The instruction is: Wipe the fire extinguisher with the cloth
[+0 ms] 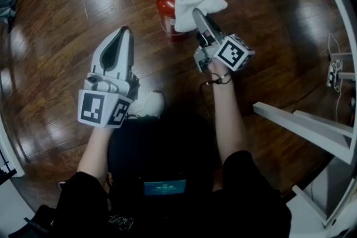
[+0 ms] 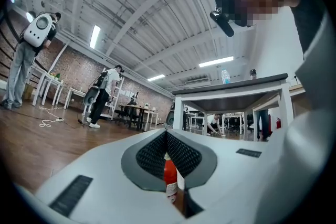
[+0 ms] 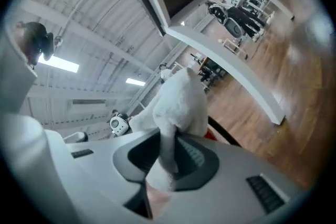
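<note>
right gripper point(image 1: 198, 15) pinches the white cloth point(image 1: 192, 4) on the red fire extinguisher point(image 1: 165, 7); left gripper point(image 1: 123, 32) jaws nearly together, empty.

Cloth point(image 1: 198, 4) over extinguisher point(image 1: 165, 7), on floor point(image 1: 67, 25)

Wooden floor point(image 1: 56, 25), white table frame point(image 1: 301, 128)

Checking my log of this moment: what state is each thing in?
fire extinguisher: upright on the floor, cloth at its top.
cloth: bunched, clamped in the right gripper.
right gripper: shut on the cloth.
left gripper: shut, empty, apart from the extinguisher.
</note>
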A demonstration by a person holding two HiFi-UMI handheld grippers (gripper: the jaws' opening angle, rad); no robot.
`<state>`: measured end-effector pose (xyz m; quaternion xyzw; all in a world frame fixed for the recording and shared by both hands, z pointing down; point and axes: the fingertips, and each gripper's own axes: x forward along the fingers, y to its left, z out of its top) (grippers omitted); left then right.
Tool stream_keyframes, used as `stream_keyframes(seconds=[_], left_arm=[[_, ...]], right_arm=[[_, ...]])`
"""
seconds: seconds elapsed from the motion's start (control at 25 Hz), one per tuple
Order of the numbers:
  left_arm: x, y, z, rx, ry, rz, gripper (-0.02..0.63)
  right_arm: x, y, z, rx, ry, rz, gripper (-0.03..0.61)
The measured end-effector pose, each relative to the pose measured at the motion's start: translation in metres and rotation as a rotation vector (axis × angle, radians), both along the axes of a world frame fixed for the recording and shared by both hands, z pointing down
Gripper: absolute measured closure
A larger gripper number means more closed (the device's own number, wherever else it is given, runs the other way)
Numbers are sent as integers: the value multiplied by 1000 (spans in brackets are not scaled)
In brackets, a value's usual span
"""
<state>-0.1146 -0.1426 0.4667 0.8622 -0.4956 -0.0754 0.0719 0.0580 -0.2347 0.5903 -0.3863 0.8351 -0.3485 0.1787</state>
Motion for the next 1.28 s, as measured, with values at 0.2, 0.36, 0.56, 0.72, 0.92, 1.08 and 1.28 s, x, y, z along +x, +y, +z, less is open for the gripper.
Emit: stream_keyframes(seconds=[0.2,0.36,0.56,0.72,0.92,1.08,1.28], left_arm=[[-9,-2,1,-11,-13,-14,614],[-9,-5,7,-24,-3,-22,614],[-9,-11,-15,-10,-52,1,614],[-15,10,-84,-38,-85,69,614],[-39,51,-210,-131,-59,61,614],[-40,98,-327,-186,-14,65,614],[-21,156,-456,-169,-9,109,614]], right_arm=[[9,16,160,-227,150,73,497],[-9,12,241,-315,239,82,497],[0,40,140,-105,282,65,499],[26,90,-43,98,389,70,497],[52,154,-242,183,499,117,497],[61,216,-390,174,520,159,495],[47,280,-531,197,534,176,495]])
